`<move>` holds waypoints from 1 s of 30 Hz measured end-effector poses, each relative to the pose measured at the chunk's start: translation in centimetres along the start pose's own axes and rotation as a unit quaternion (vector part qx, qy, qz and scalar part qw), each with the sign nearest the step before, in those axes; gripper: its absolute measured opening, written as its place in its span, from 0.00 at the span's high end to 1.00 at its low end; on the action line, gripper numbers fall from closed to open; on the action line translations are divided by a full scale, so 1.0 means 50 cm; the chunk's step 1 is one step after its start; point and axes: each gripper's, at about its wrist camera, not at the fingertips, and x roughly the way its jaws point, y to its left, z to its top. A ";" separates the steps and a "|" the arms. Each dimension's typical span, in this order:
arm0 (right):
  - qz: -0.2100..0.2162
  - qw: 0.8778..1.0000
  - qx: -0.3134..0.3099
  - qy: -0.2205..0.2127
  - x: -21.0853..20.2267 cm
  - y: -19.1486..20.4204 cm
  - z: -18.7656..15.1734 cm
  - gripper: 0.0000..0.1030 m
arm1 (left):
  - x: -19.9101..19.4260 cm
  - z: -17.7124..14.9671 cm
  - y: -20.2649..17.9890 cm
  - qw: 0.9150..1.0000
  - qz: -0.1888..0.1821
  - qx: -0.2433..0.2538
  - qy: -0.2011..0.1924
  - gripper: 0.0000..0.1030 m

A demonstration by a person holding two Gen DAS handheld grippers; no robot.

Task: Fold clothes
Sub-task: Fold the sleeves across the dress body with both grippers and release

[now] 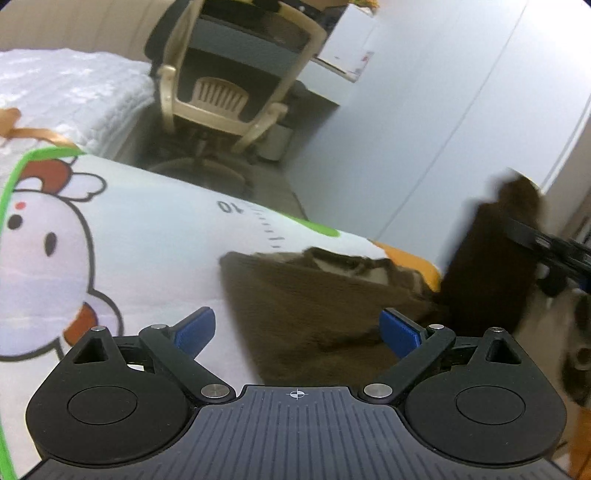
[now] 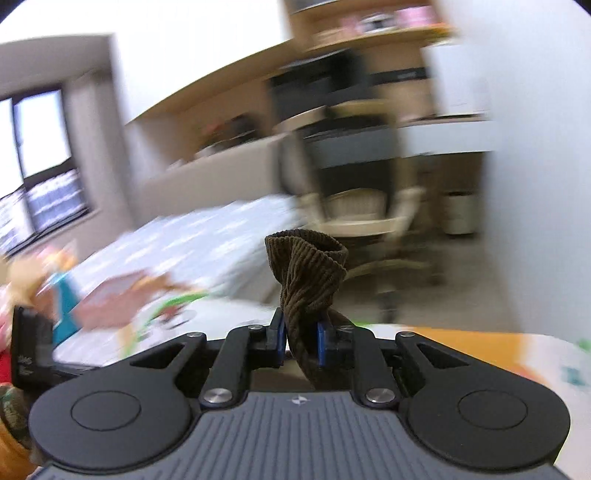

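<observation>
Right gripper clamped on a bunched corduroy end, lifted high; left gripper spread wide, empty, above the brown garment sprawled on the printed mat. No fold visible yet; early going, I'd say.

Cartoon-printed mat, white quilted bedding, cream office chair, window, wooden shelves

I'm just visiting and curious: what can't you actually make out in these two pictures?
- Brown garment, left wrist view: its type is unclear; the near part is hidden behind the left gripper.
- Right gripper, same view: blurred and cut off by the edge.
- Shelves, right wrist view: contents smeared by motion blur.
</observation>
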 end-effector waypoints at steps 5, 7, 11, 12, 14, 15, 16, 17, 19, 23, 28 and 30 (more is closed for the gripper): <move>0.081 0.996 -0.013 0.029 0.061 0.062 0.001 0.40 | -0.021 -0.015 -0.011 0.999 -0.042 0.013 0.027 0.04; 0.081 0.997 -0.004 0.011 0.049 0.041 0.008 0.39 | -0.018 -0.020 -0.022 0.997 -0.059 0.019 0.035 0.04; 0.017 0.999 0.029 -0.023 -0.027 -0.059 -0.023 0.33 | 0.030 -0.021 -0.051 0.998 -0.051 0.014 0.038 0.04; -0.006 0.999 0.040 -0.027 -0.042 -0.087 -0.039 0.33 | 0.050 -0.022 -0.058 0.998 -0.043 0.013 0.040 0.04; -0.046 0.996 0.071 -0.025 -0.060 -0.141 -0.083 0.33 | 0.091 -0.025 -0.075 0.999 -0.019 0.023 0.041 0.04; -0.062 0.994 0.090 -0.019 -0.066 -0.165 -0.108 0.33 | 0.111 -0.027 -0.084 0.999 -0.002 0.032 0.042 0.04; -0.077 0.991 0.110 -0.013 -0.072 -0.190 -0.134 0.33 | 0.129 -0.030 -0.092 0.998 0.019 0.044 0.044 0.06; -0.085 0.989 0.122 -0.007 -0.073 -0.207 -0.152 0.33 | 0.145 -0.031 -0.101 0.996 0.035 0.060 0.047 0.23; -0.100 0.986 0.132 0.001 -0.079 -0.231 -0.176 0.33 | 0.170 -0.029 -0.120 0.992 0.056 0.100 0.058 0.80; -0.121 0.990 0.065 -0.022 -0.097 -0.222 -0.162 0.33 | 0.146 -0.009 -0.140 0.984 0.070 0.160 0.023 0.83; -0.132 0.988 -0.046 0.063 0.001 -0.182 -0.156 0.33 | 0.139 -0.010 -0.121 0.972 0.123 0.198 0.024 0.76; -0.142 0.981 -0.070 0.109 0.042 -0.184 -0.178 0.31 | 0.161 -0.039 -0.098 0.966 0.142 0.212 0.051 0.59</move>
